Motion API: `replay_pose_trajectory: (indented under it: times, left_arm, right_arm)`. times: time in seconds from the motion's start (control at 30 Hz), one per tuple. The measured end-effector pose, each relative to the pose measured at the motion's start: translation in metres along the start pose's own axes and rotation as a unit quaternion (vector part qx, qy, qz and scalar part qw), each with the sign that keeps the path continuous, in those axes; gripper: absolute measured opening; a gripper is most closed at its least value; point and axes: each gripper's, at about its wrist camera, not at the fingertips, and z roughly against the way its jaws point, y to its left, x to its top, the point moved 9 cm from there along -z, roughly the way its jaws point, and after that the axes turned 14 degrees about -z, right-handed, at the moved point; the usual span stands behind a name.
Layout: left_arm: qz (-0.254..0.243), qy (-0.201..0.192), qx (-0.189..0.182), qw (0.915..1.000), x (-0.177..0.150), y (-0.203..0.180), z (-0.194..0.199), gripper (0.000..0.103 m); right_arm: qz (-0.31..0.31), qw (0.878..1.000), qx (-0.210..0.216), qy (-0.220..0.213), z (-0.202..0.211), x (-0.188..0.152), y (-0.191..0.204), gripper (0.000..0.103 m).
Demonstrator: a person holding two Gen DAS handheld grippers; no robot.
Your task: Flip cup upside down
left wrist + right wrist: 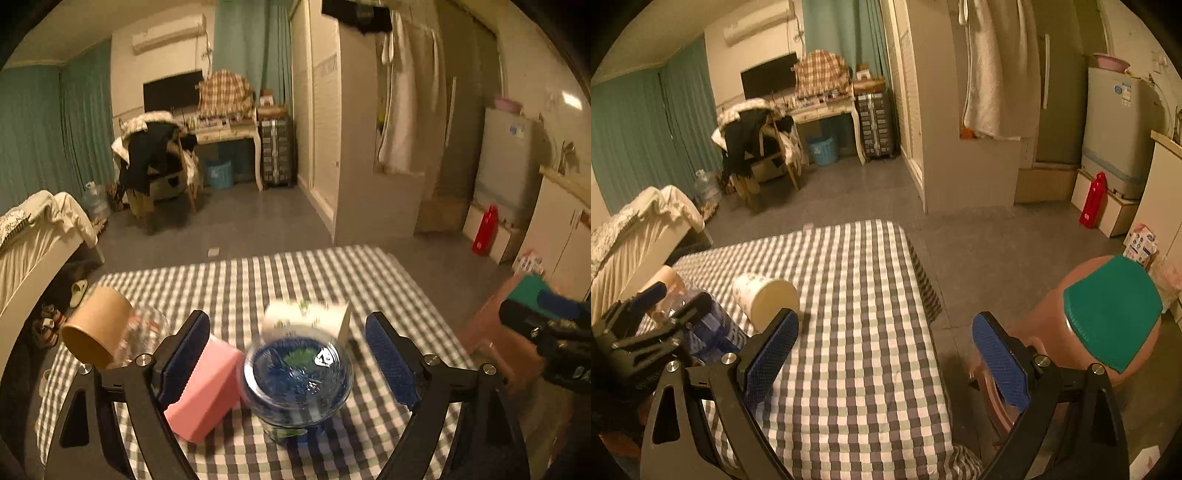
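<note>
While both grippers are held above the checked tabletop [857, 332], nothing is gripped by either of them. The left gripper [288, 354] is seen with its jaws spread wide, and between the blue pads [391, 362] a clear plastic bottle with a blue label [297, 384] is framed, viewed end-on and blurred; whether the bottle is touched by the pads cannot be told, though a gap is visible on each side. A pink block [205, 391] is set just beside the bottle, against the left pad in the left wrist view. Behind the bottle, the paper cup [306, 319] is found lying on its side on the tabletop, white with a small printed pattern; in the right wrist view the same cup [764, 301] is shown tipped over with its cream-coloured round end turned toward the camera. A brown paper cup [96, 328] is also lying on its side near the left edge of the tabletop, its end facing the left wrist camera, with a crumpled clear plastic item just beside it.

The right gripper [886, 354] is likewise held with its jaws wide apart and empty, positioned over the right edge of the tabletop. One pad is seen above the cloth near the white cup, the other beyond the edge, in front of a reddish-brown stool with a green cushion [1112, 310] on the floor.
</note>
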Motion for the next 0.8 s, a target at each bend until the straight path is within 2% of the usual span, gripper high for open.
replay_pose_trajectory:
  times: [0.17,0.33,0.57,0.6,0.67,0.8]
  left_arm:
    - [0.016,-0.041,0.031,0.9985,-0.001,0.025,0.042,0.089]
    - [0.032,-0.044,0.059,0.9968,-0.023,0.051,0.068,0.089]
    - [0.058,-0.042,0.074,0.9947,-0.043,0.078,0.078,0.089]
    - [0.058,-0.042,0.076,0.9945,-0.045,0.08,0.079,0.091]
    - [0.062,-0.041,0.075,0.9944,-0.049,0.085,0.079,0.102]
    - [0.082,-0.042,0.08,0.9925,-0.058,0.097,0.083,0.103]
  right_arm:
    - [0.02,0.999,0.044,-0.026,0.025,0.003,0.02,0.096]
    - [0.062,0.995,0.062,-0.036,0.041,-0.003,0.05,0.096]
    - [0.122,0.988,0.086,-0.039,0.046,-0.026,0.099,0.096]
    - [0.127,0.987,0.086,-0.04,0.046,-0.029,0.103,0.096]
    - [0.137,0.986,0.084,-0.039,0.044,-0.035,0.114,0.096]
    - [0.145,0.985,0.082,-0.041,0.043,-0.041,0.127,0.103]
